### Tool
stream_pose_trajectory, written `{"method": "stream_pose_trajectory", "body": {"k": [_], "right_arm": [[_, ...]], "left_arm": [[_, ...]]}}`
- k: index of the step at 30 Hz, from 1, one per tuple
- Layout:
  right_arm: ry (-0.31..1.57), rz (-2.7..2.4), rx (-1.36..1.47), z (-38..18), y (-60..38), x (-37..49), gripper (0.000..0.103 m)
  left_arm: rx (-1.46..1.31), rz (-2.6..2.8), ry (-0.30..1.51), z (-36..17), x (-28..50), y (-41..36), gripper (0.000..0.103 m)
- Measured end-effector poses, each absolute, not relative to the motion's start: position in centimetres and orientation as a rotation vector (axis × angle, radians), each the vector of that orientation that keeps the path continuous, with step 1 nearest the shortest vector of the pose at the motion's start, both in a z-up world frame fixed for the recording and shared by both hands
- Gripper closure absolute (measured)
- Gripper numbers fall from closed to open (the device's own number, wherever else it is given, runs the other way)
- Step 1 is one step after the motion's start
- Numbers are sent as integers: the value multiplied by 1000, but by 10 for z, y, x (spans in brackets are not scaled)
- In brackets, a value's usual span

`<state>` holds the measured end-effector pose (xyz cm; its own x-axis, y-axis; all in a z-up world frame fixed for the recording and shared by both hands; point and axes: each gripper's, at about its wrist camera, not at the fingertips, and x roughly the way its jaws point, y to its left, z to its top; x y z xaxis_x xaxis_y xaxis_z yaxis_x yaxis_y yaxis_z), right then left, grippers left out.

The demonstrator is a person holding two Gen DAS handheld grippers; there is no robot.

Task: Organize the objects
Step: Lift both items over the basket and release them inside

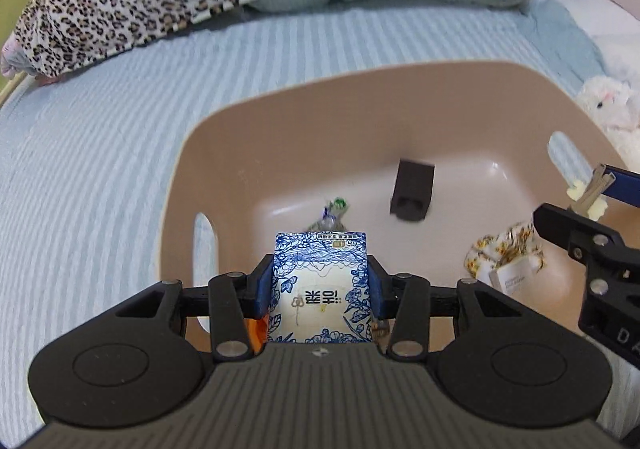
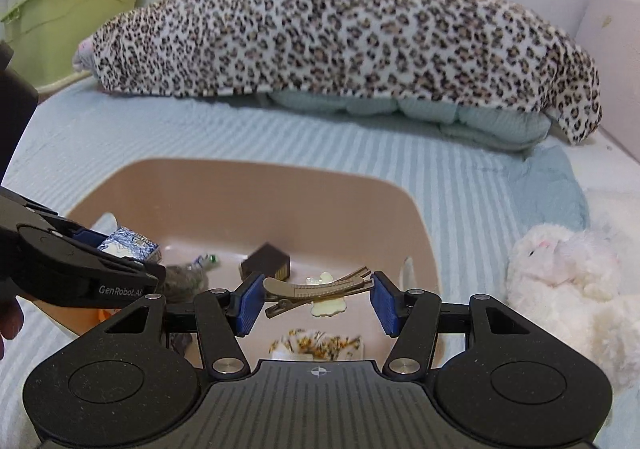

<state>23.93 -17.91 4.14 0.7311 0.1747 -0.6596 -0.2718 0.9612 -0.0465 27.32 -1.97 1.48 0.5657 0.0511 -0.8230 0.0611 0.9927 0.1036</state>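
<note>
My left gripper [image 1: 320, 285] is shut on a blue-and-white floral carton [image 1: 320, 289] and holds it over the near side of a tan plastic basin [image 1: 280, 97]. My right gripper [image 2: 316, 299] is shut on a metal hair clip [image 2: 320, 285] with a cream flower, held lengthwise between the blue pads over the basin [image 2: 260, 177]. It also shows in the left wrist view [image 1: 588, 193] at the right. Inside the basin lie a dark small box [image 1: 412, 189], a green-tipped wrapper [image 1: 332, 209] and a yellow floral scrunchie [image 1: 504, 253] with a tag.
The basin sits on a blue striped bedspread [image 1: 100, 169]. A leopard-print blanket [image 2: 340, 29] lies across the far side. A white plush toy [image 2: 568, 281] lies right of the basin. A green plastic bin [image 2: 68, 17] stands at the far left.
</note>
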Motion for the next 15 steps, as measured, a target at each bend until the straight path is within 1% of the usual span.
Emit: {"method": "stream_pose_trajectory", "body": {"k": [2,3,4,5,6,7,10,12,15], "right_arm": [[739,250,-132,36,-179,242,48],[749,251,-127,34,-178,243,48],[756,250,-122,33,-178,244,49],[761,248,-118,32,-178,244,46],[759,247,-115,31,-178,243,41],[752,252,-115,32,-178,242,39],[732,251,-120,37,-180,237,26],[722,248,-103,44,-184,233,22],[720,244,-58,53,-192,224,11]], "left_arm": [[114,0,977,15,271,-17,55],[112,10,975,17,271,-15,51],[112,21,972,20,269,-14,41],[110,29,961,25,267,-13,35],[108,33,946,30,265,-11,29],[107,36,931,36,262,-9,29],[109,39,909,51,255,-7,27],[97,35,888,60,247,-4,25],[104,31,868,71,234,-4,25]]}}
